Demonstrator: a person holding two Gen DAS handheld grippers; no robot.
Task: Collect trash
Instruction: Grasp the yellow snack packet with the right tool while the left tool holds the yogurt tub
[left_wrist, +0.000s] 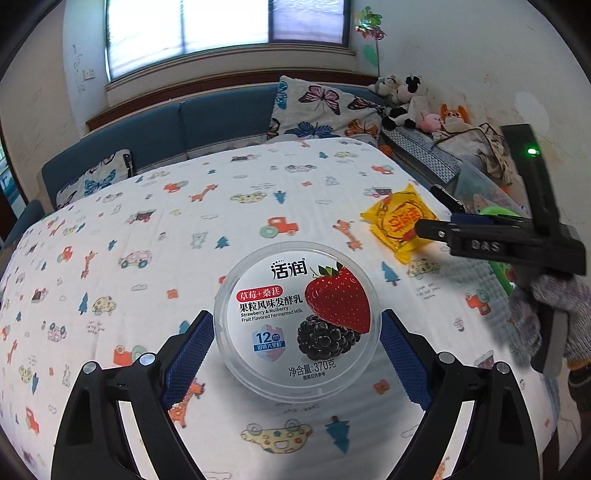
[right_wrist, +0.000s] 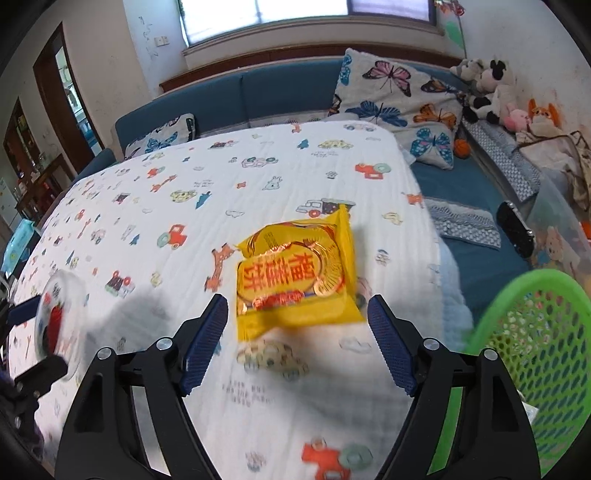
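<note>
Two pieces of trash lie on the patterned bed cover (left_wrist: 184, 229): a round yogurt tub (left_wrist: 297, 325) and a yellow snack packet (right_wrist: 295, 277).

The tub sits directly ahead of the left gripper (left_wrist: 297, 350), framed between its blue pads. The jaws stand wide apart; the left pad lies at the tub's rim and may graze it, while the right pad shows a slight gap. No clamping is evident. The tub is round, so no approach axis is preferred.

The packet lies flat just ahead of the right gripper (right_wrist: 297, 339), its near edge between the fingertips. It is roughly square and slightly skewed to the jaw line. The right jaws are apart and clear of the packet on both sides; nothing is held.

Each hand is the nearer one to its own item; in the left wrist view the right gripper reaches toward the packet from the right.

A green mesh basket (right_wrist: 535, 350) stands at the bed's right edge, beside the right gripper, and is judged the likely receptacle. The coming move appears to be closing on each item.
</note>
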